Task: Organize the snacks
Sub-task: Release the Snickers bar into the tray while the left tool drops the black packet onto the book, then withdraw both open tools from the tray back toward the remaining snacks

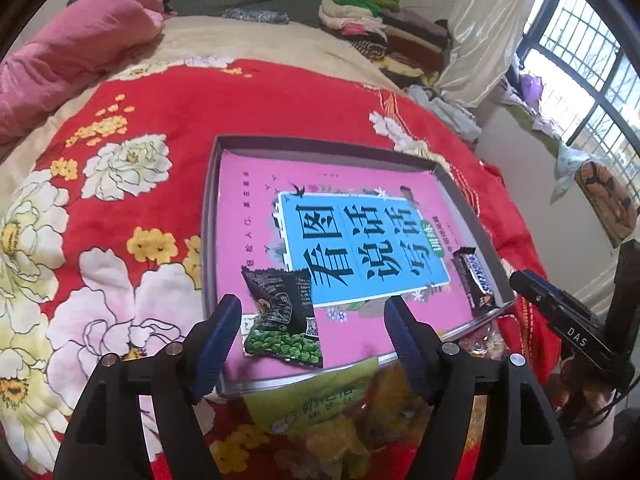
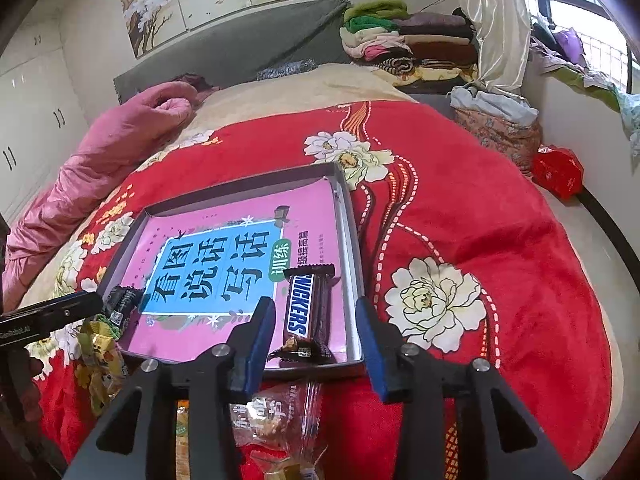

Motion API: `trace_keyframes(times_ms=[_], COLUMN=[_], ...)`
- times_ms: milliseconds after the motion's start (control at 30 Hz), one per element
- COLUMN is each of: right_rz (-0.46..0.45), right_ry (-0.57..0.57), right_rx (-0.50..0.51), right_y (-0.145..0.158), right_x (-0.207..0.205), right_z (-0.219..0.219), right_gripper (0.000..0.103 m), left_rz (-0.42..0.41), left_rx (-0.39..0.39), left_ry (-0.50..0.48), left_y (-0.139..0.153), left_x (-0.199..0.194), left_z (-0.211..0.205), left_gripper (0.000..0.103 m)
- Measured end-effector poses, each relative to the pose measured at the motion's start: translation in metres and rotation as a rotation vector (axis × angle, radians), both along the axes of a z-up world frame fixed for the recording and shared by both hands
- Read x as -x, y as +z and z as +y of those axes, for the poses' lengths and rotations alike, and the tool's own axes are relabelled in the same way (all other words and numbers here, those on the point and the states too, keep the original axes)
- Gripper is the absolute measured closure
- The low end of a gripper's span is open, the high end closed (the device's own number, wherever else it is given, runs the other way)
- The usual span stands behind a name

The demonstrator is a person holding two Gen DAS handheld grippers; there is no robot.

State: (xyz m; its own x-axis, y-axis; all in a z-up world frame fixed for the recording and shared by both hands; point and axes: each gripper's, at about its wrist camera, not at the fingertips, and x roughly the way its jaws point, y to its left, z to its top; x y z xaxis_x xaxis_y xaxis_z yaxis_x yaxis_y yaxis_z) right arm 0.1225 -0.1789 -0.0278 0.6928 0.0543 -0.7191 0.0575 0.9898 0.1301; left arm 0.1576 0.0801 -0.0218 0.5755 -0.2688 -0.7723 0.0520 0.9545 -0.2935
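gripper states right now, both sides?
Left gripper: open, holding nothing; the green pea packet lies free in the tray.
Right gripper: open, holding nothing; the Snickers bar lies between its fingers, untouched.

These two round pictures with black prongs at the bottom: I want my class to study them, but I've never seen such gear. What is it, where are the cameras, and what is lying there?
A person holds two hand-held grippers, each with a wide-angle camera looking along its two blue-padded fingers. One picture is from the left gripper, the other from the right gripper.

On a red flowered blanket sits a shallow grey tray lined with a pink book. In the tray lie a black-and-green snack packet and a Snickers bar. More snacks wait in front of the tray.

Both grippers are open; neither holds anything.
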Motion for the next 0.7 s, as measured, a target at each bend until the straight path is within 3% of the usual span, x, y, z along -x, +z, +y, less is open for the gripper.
trace_keyframes(times_ms=[267, 533, 700], right_rz=[-0.024, -0.061, -0.066], right_ry=[-0.004, -0.004, 0.004], right_rx=[0.008, -0.005, -0.011], right_y=[0.01, 0.02, 0.025], right_x=[0.006, 0.014, 0.018], right_z=[0.002, 0.004, 0.004], right_gripper=[0.054, 0.047, 0.045], left_rz=[-0.025, -0.07, -0.093], left_rx=[0.058, 0.018, 0.034], left_ry=[0.009, 0.015, 0.019], left_y=[0.014, 0.03, 0.038], left_x=[0.016, 0.037, 0.047], left_z=[0.01, 0.01, 0.009], left_gripper=[0.025, 0.024, 0.024])
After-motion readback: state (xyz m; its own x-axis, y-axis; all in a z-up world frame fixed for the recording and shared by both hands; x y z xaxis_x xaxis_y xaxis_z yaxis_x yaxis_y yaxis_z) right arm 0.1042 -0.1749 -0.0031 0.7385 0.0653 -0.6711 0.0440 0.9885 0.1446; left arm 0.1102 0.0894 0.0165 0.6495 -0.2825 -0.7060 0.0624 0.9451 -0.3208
